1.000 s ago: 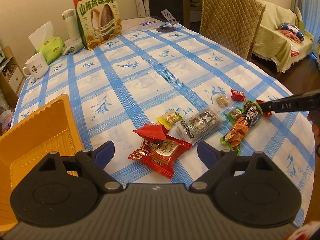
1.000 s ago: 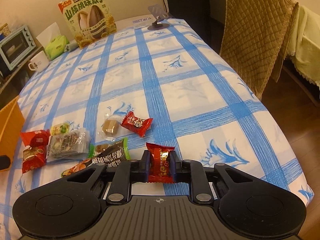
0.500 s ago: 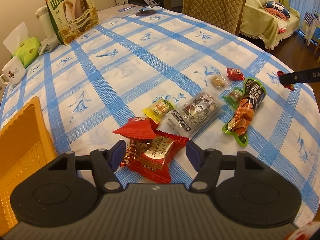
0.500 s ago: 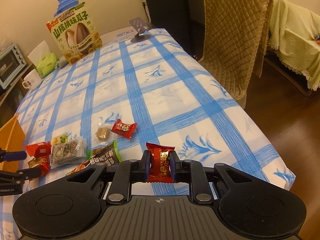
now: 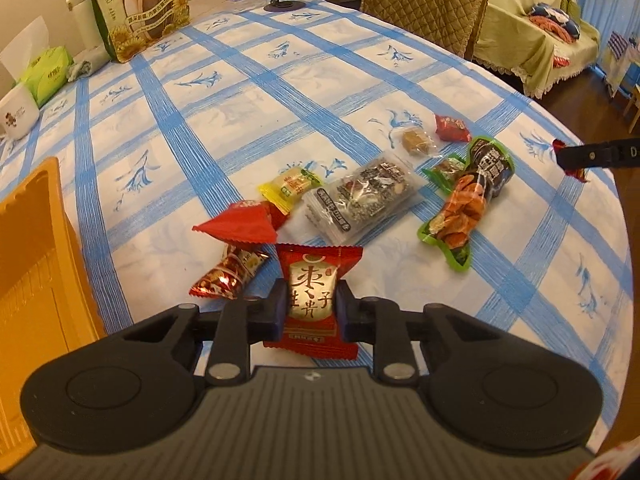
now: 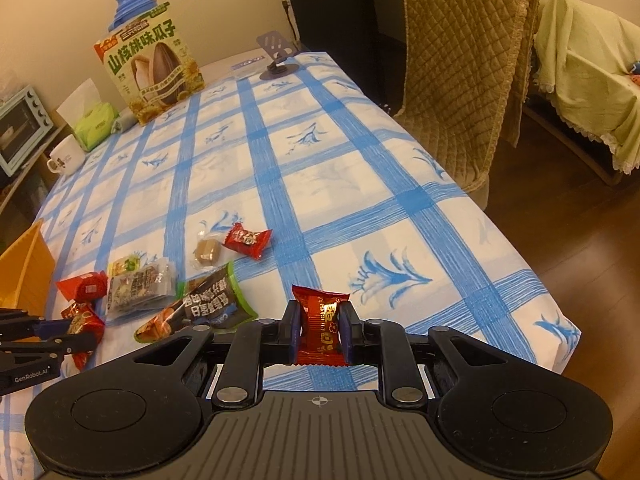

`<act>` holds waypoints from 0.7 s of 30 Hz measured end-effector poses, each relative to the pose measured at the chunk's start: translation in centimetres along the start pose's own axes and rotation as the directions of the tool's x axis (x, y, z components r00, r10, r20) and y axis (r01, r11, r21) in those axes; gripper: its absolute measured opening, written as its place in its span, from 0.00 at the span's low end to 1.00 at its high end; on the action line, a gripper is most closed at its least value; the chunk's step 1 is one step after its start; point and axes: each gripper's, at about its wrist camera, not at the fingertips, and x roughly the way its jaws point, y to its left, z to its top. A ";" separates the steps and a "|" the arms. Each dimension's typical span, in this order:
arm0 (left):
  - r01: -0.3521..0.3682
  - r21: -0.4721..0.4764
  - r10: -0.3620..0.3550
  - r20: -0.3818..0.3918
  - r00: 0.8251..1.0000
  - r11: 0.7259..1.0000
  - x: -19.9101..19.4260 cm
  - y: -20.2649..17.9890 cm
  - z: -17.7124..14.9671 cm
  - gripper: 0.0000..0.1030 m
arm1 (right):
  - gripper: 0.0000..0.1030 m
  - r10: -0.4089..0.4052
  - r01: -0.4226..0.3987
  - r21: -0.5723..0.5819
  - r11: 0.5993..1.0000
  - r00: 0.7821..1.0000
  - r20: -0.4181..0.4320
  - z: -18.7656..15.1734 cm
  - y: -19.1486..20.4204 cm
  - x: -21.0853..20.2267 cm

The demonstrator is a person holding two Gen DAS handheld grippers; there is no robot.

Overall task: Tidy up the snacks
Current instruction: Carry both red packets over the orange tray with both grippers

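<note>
So right at the bottom of the left wrist view we've got our left gripper (image 5: 311, 306) pinched tight on a red jujube snack packet (image 5: 313, 300), gold label facing up. Same deal on the other side: in the right wrist view our right gripper (image 6: 319, 328) is clamped narrow around a small red candy packet (image 6: 320, 326), standing upright between the fingers, low in the centre of the frame.

Just past the left fingers, a shiny red-gold candy (image 5: 228, 278) and a folded red wrapper (image 5: 240, 228) lie on the blue-checked tablecloth (image 5: 200, 92). The orange tray (image 5: 36, 264) sits at the left edge of the frame.

Further toward the middle there's a yellow-green sweet (image 5: 291, 187) next to a clear nut bar pack (image 5: 362, 198), then a green-edged pack with orange pieces (image 5: 466, 210) to the right. Behind those, a small brown sweet in clear wrap (image 5: 414, 141) and another red candy (image 5: 451, 128).

Way at the back, upper left, the big sunflower seed bag (image 5: 140, 4) stands upright, with a green tissue pack (image 5: 46, 74) and a white mug (image 5: 18, 114) further left. A quilted chair (image 5: 428, 0) is pulled up at the far side of the table.
</note>
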 end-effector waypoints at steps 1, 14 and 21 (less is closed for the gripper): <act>0.004 -0.015 -0.004 0.004 1.000 1.000 -0.2 0.0 -0.1 0.21 | 0.20 0.005 -0.005 -0.005 1.000 1.000 -0.001 0.0 0.2 0.0; 0.006 -0.173 0.010 0.088 0.996 0.985 -7.3 0.9 -1.8 0.21 | 0.20 0.128 -0.133 -0.119 0.984 0.991 -0.043 0.1 4.5 -1.6; -0.058 -0.262 0.092 0.120 0.988 0.963 -11.9 3.3 -3.8 0.21 | 0.20 0.263 -0.275 -0.228 0.934 0.961 -0.084 0.2 9.9 -2.7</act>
